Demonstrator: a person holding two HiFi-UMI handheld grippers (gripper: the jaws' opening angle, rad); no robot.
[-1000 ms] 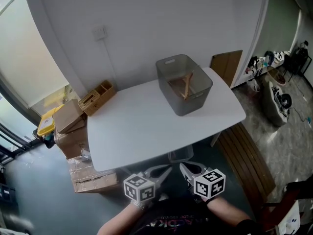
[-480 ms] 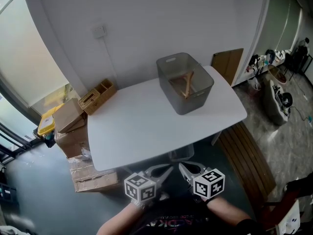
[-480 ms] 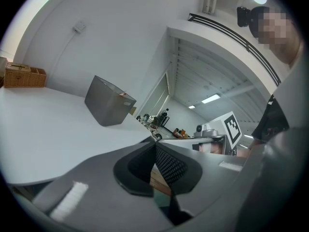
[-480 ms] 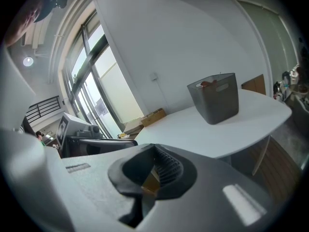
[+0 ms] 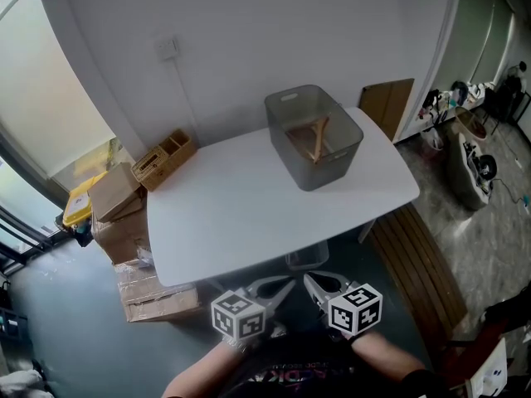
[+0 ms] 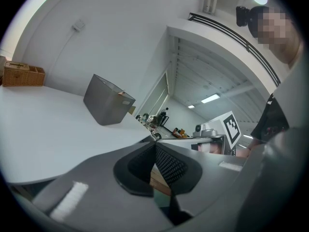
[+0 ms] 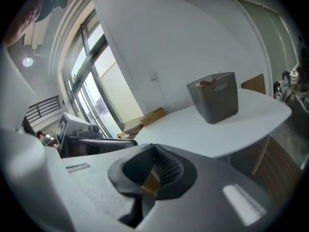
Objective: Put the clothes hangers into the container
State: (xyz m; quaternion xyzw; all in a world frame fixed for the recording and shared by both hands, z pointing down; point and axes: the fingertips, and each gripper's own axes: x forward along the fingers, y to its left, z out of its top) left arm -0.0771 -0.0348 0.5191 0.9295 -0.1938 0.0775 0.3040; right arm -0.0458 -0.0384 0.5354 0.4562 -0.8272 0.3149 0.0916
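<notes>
**A:** Where are the hangers?

**B:** The light wooden clothes hangers point(image 5: 316, 139) lie inside the grey translucent plastic container point(image 5: 330, 171). They cross one another and lean against its walls. I can't tell how many there are.

**A:** And where is the container?

**B:** It stands upright on the white tabletop point(image 5: 241, 222), at the far right corner and close to the far edge. In the left gripper view, a brown tip shows just above the container's point(image 6: 107, 105) rim.

**A:** What about the grippers?

**B:** Both are held low, side by side, just in front of the tabletop's near edge and well apart from the container. The left gripper point(image 5: 282, 285) has its jaws pressed together with nothing between them, and its own view point(image 6: 154, 151) shows the ribbed pads meeting. The right gripper point(image 5: 311, 282) is the same, with its jaws together and empty point(image 7: 153, 151). Each carries its cube with square markers, and the person's forearms show behind them.

**A:** Is anything else around?

**B:** A woven wicker box with compartments point(image 5: 163, 160) sits by the far left corner. I can't tell whether it rests on the tabletop or just beside it. Brown cardboard boxes point(image 5: 120, 222) are stacked on the floor past the left edge. A slatted wooden board point(image 5: 419, 272) lies on the floor past the right edge.
</notes>
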